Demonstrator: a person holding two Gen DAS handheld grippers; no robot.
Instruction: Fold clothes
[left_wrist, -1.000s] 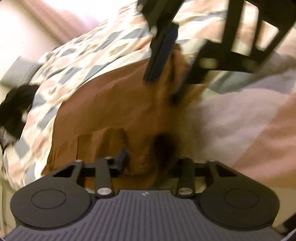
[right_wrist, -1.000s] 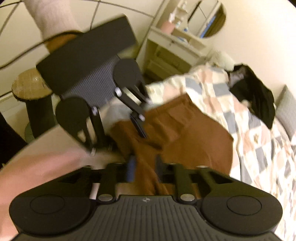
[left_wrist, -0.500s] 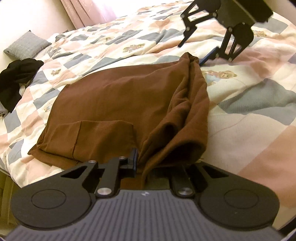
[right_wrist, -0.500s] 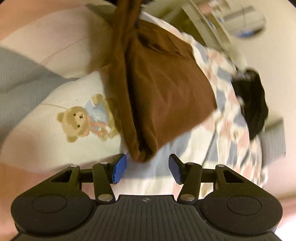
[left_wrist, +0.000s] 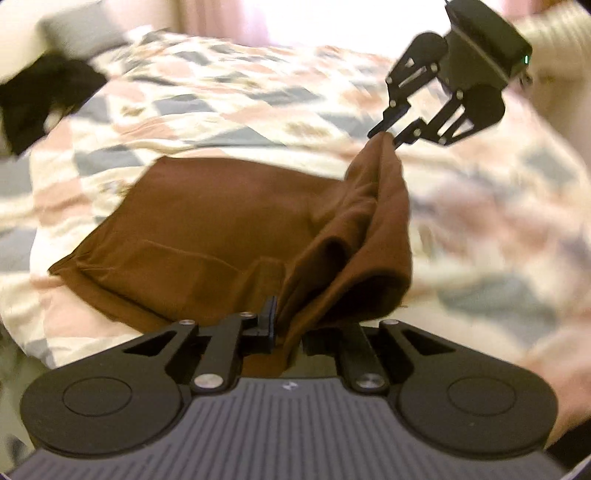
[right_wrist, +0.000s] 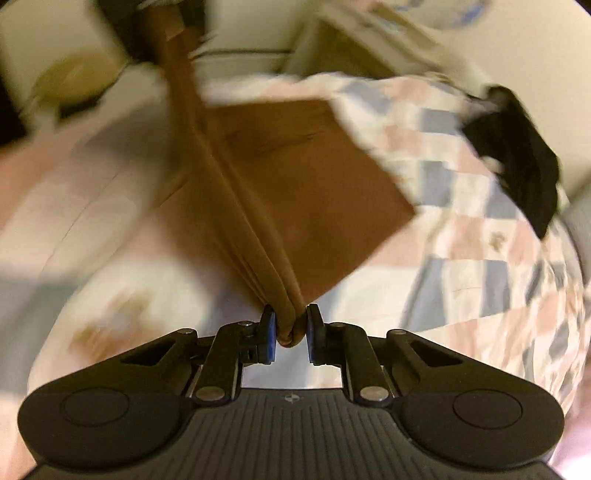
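Note:
A brown garment (left_wrist: 221, 221) lies partly folded on a patchwork quilt (left_wrist: 221, 96). My left gripper (left_wrist: 286, 332) is shut on its near edge, with bunched cloth between the fingers. My right gripper (right_wrist: 290, 326) is shut on the far corner of the brown garment (right_wrist: 295, 192). In the left wrist view the right gripper (left_wrist: 388, 134) pinches that corner at the upper right and holds it raised. The folded edge stretches taut between the two grippers. The left gripper's right finger is hidden under cloth.
A black garment (left_wrist: 33, 96) lies on the quilt at the far left, next to a grey pillow (left_wrist: 77, 26); the black garment also shows in the right wrist view (right_wrist: 517, 162). A white dresser (right_wrist: 362, 40) and a round stool (right_wrist: 70, 77) stand beyond the bed edge.
My right gripper was open next to the garment's corner half a second ago; it has shut on the corner and lifted it. My left gripper keeps its hold, and both views have shifted.

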